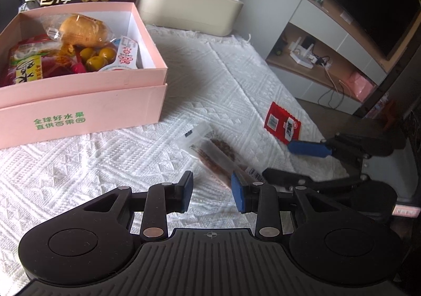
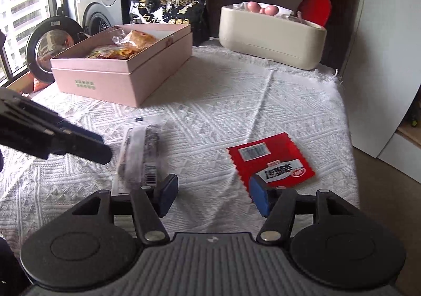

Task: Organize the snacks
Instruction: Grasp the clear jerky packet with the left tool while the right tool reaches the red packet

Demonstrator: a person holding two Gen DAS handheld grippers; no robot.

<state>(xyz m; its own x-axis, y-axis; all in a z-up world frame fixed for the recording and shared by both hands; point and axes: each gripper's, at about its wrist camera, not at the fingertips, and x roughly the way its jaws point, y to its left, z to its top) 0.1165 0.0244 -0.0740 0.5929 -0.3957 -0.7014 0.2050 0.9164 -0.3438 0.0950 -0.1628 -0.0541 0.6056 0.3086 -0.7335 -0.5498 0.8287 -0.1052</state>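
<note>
White tablecloth [image 2: 236, 101] fills my view: my spread right gripper [image 2: 213, 194] hovers beside the red packet [image 2: 271, 161] at lower right, my left gripper [image 1: 211, 192], likewise spread, seemingly touching the clear-wrapped bar [image 1: 213, 154].

A white cloth [image 2: 236, 101] woven in raised diamonds is covering the counter. The box [image 1: 79, 101] is showing pale pink with green lettering. The flat packet [image 2: 271, 161] is showing red with a white barcode label. The long wrapper [image 1: 218, 156] is showing clear over brown. The bin [image 2: 271, 38] is showing cream, the big bag [image 2: 168, 1] black with gold figures.
</note>
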